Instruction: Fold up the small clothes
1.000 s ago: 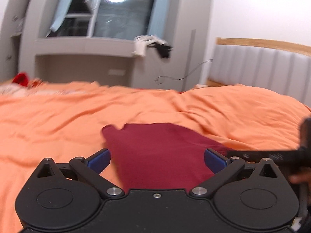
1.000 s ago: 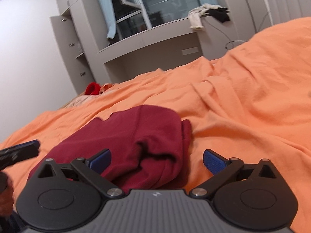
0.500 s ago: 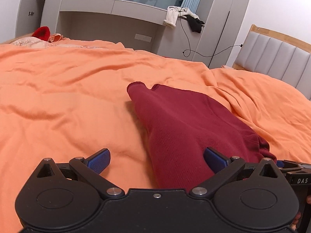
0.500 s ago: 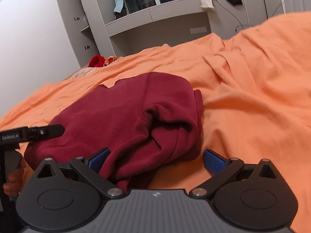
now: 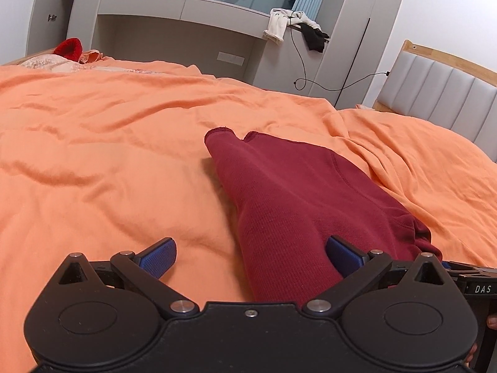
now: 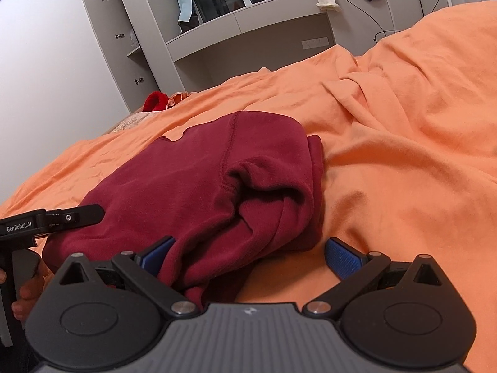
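- Both the left gripper (image 5: 250, 256) and right gripper (image 6: 248, 256) are spread wide, holding nothing.
- The sweater (image 5: 298, 192) near the bed's (image 5: 93, 155) edge looks lumpy; grabbing one layer could undo the fold.

Right tongs (image 6: 250, 258) spread wide over the bed (image 6: 403, 155); maroon garment (image 6: 202, 180), folded, lies between and ahead of them. Left tongs (image 6: 74, 216) at its left edge.

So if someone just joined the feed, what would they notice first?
The dark red garment, folded and bunched on the orange bedcover, dominates both views. Both grippers sit open at its near edge, left gripper and right gripper. Behind, white and black clothes hang off the grey shelf.
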The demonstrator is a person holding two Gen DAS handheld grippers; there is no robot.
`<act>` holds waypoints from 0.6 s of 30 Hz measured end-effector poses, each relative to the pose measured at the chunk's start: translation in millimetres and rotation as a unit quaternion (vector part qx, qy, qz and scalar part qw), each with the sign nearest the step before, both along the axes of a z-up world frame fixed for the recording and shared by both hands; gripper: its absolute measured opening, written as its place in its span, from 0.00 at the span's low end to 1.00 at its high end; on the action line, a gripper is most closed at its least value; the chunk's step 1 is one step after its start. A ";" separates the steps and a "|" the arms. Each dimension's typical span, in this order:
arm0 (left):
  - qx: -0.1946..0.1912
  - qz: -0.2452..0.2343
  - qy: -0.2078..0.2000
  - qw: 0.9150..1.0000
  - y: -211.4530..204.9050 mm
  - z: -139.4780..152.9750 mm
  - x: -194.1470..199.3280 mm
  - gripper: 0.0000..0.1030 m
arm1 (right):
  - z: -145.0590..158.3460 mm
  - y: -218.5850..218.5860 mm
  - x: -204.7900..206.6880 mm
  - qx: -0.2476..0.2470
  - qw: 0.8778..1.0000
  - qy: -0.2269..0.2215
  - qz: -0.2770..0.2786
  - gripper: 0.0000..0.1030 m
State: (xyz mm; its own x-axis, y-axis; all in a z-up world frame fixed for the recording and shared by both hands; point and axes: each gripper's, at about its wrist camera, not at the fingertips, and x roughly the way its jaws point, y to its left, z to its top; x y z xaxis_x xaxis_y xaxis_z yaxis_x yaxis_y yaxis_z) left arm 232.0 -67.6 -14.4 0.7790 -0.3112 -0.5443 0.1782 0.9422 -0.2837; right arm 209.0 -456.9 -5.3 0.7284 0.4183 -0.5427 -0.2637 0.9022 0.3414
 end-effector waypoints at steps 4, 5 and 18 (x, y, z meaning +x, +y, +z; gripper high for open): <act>-0.001 0.001 0.002 1.000 -0.2 -1.5 1.7 1.00 | -1.1 0.5 0.9 0.001 1.000 0.000 -0.001 1.00; -0.001 0.002 0.003 1.000 -0.5 -1.6 1.8 1.00 | -0.2 0.7 2.1 -0.001 1.000 0.002 0.001 1.00; 0.023 -0.009 -0.005 1.000 -9.1 -6.0 1.2 1.00 | 27.4 -33.0 19.3 0.094 0.992 -0.056 -0.064 1.00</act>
State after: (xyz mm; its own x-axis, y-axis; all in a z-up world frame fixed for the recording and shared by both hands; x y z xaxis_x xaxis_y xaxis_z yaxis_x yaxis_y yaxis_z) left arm 233.3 -76.7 -20.4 0.7787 -0.3003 -0.5509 0.1982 0.9508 -0.2380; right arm 228.3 -489.9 22.1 0.8333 0.4052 -0.3762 -0.1972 0.8534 0.4825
